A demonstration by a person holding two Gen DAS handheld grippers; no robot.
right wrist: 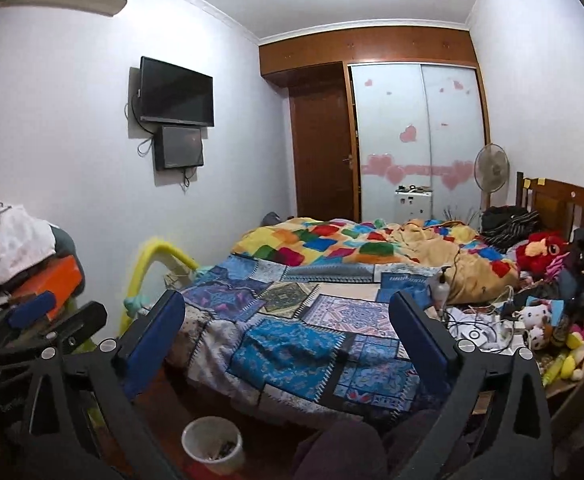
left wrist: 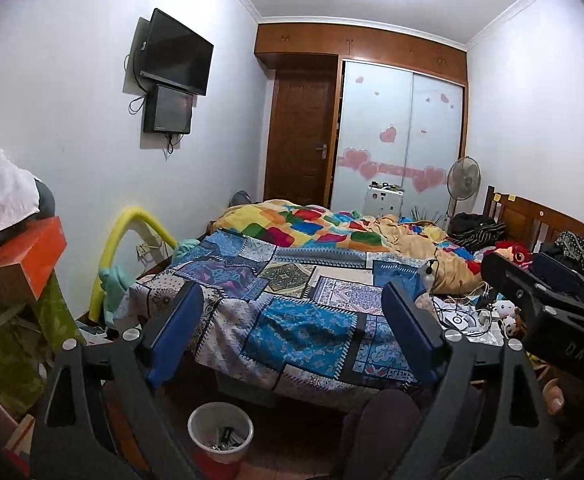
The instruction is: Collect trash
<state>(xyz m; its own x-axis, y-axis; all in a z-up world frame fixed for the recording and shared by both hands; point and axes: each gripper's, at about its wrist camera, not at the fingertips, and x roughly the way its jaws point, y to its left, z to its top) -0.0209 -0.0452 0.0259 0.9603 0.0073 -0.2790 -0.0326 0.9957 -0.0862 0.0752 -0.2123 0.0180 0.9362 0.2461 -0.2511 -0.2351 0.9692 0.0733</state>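
A white trash bin (left wrist: 220,432) stands on the floor at the foot of the bed, with dark scraps inside; it also shows in the right wrist view (right wrist: 212,446). My left gripper (left wrist: 292,320) is open and empty, held above the bin and facing the bed (left wrist: 292,300). My right gripper (right wrist: 288,328) is open and empty, facing the same bed (right wrist: 311,320). The right gripper's body shows at the right edge of the left wrist view (left wrist: 547,304). No clear piece of trash can be picked out among the clutter.
Cables, a white bottle (right wrist: 440,288) and plush toys (right wrist: 539,320) crowd the bed's right side. A colourful blanket (left wrist: 331,228) lies further back. An orange box (left wrist: 32,256) and cloth pile stand at the left. A yellow padded rail (left wrist: 132,240) borders the bed.
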